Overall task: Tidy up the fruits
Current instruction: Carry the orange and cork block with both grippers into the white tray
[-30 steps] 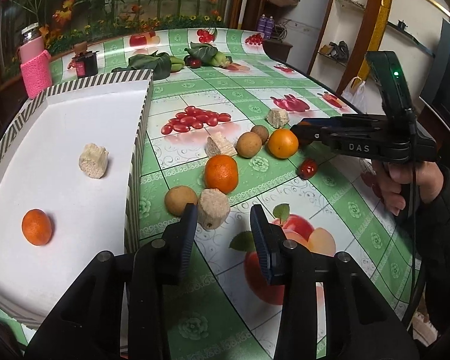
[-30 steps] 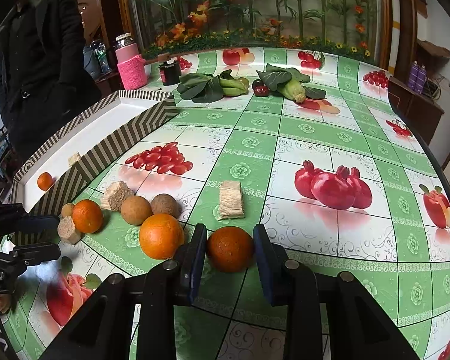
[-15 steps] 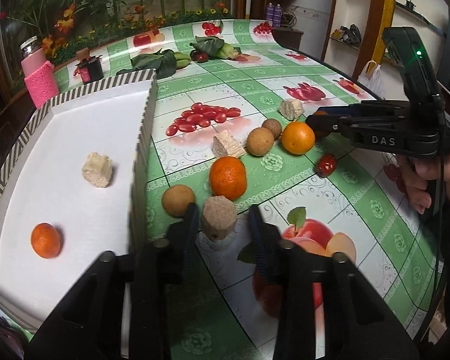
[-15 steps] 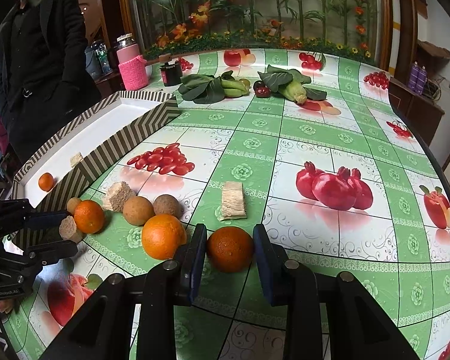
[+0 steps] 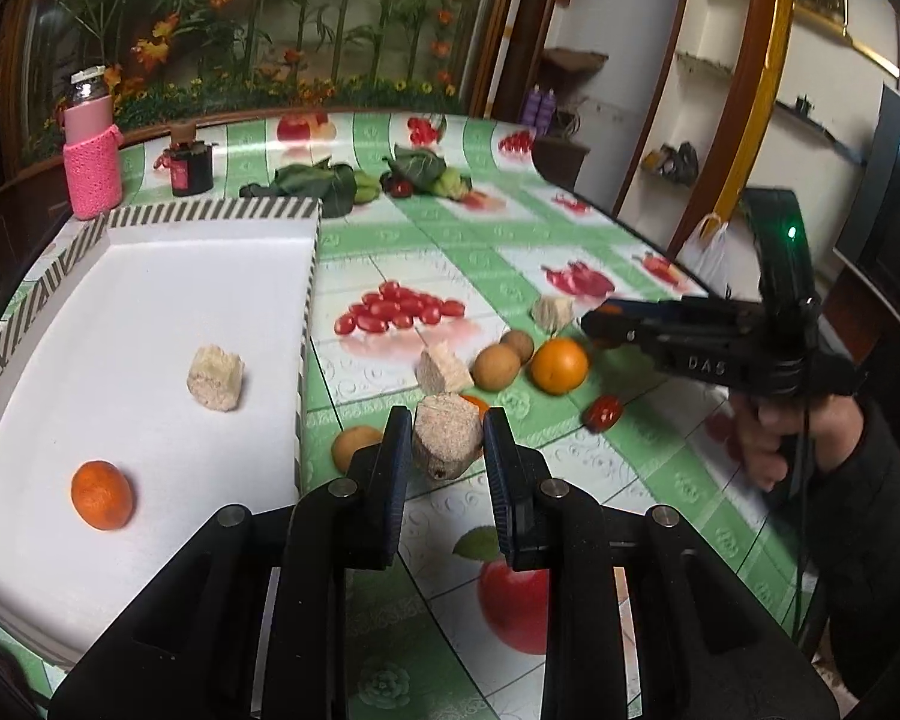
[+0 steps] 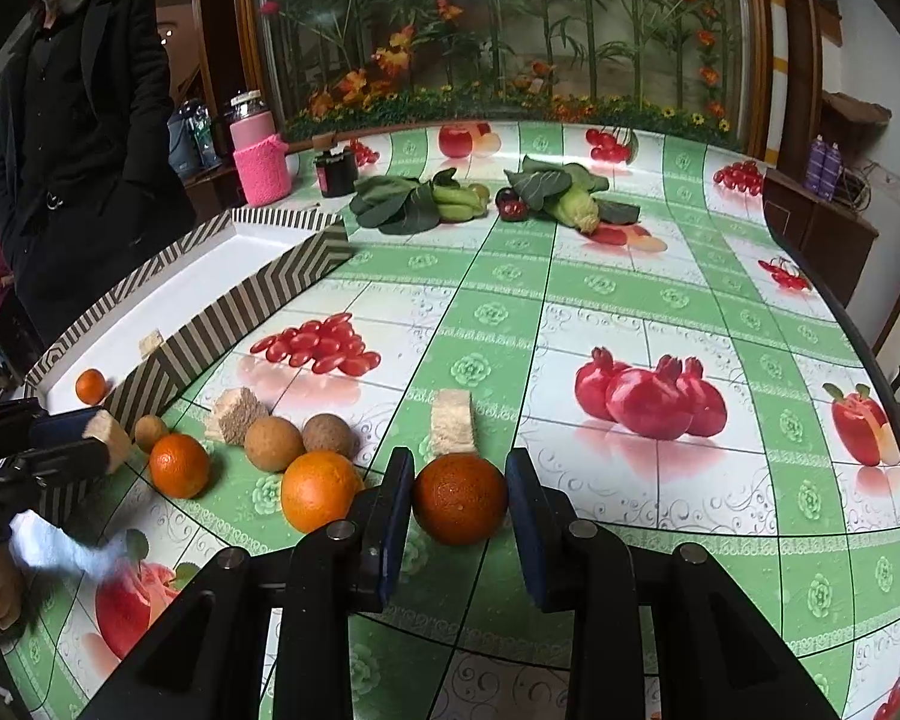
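1. Up close, the left gripper point(image 5: 444, 441) is clenched on a beige cut chunk point(image 5: 447, 444), held just right of the striped tray's near corner; in the right wrist view the same chunk point(image 6: 107, 431) sits between dark pads above the tablecloth.
2. Meanwhile, the right gripper point(image 6: 459, 501) brackets a dark orange point(image 6: 459, 498) resting on the green fruit-print tablecloth point(image 6: 630, 312); the left pad touches it, while contact on the right pad cannot be told.
3. Inside the white tray point(image 5: 210, 276) lie a small orange point(image 5: 101, 495) near the front and another beige chunk point(image 5: 216, 378) farther back, well apart.
4. Loose on the cloth, right of the tray: two oranges point(image 6: 321, 491), three brown round fruits point(image 6: 273, 444), two more chunks point(image 6: 452, 420) and a red date point(image 5: 603, 411).
5. Far back, leafy greens and corn point(image 6: 576, 204) lie beside a pink-sleeved bottle point(image 6: 258, 150).
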Tool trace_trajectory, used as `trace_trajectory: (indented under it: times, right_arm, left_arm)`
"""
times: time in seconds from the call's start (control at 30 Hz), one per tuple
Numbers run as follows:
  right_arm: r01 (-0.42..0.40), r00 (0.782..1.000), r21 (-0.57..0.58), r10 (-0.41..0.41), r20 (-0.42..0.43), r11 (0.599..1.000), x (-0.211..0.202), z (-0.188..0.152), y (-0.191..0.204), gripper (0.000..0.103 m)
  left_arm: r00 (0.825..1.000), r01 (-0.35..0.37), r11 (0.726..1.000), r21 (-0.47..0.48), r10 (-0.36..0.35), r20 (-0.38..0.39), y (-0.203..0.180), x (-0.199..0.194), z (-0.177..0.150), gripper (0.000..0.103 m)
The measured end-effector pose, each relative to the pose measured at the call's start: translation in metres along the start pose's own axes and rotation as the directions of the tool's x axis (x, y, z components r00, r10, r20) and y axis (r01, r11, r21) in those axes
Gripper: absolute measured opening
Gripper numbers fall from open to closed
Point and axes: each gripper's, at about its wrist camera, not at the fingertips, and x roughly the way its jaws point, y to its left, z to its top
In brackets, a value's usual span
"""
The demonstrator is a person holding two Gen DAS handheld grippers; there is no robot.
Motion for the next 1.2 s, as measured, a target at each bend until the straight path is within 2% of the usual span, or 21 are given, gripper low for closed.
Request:
trace_trajectory:
  times: [0.37,0.5,0.73,0.9,1.07,1.2]
  right_arm:
    - [0.008,0.996,-0.009,-0.007,0.091,1.0,-0.012,0.008,0.01,0.031]
    - [0.037,0.995,-0.001,-0.037,0.09,0.999,-0.015,0.018,0.024,0.031]
    - [-0.004,0.994,-0.054,0.01,0.108,0.999,-0.012,0.049,0.071,0.03]
    - [-0.042,0.992,-0.099,0.053,0.111,0.994,0.002,0.077,0.117,0.03]
    - [-0.093,0.987,-0.088,0.103,0.123,0.992,0.015,0.106,0.152,0.03]
    - [-0.145,0.974,-0.021,0.147,0.174,0.989,0.021,0.114,0.161,0.03]
  left_arm:
    - [0.992,0.026,0.997,-0.077,-0.016,0.128,0.023,-0.027,0.009,0.023]
    - [0.987,-0.015,0.993,-0.115,0.033,0.154,0.043,-0.033,0.012,0.023]
    - [0.973,-0.141,0.973,-0.186,0.171,0.157,0.082,-0.045,0.008,0.023]
    - [0.957,-0.21,0.941,-0.265,0.254,0.141,0.105,-0.048,0.003,0.023]
    - [0.942,-0.243,0.918,-0.312,0.3,0.148,0.117,-0.054,-0.002,0.023]
    - [0.942,-0.252,0.912,-0.322,0.308,0.135,0.121,-0.052,-0.003,0.023]
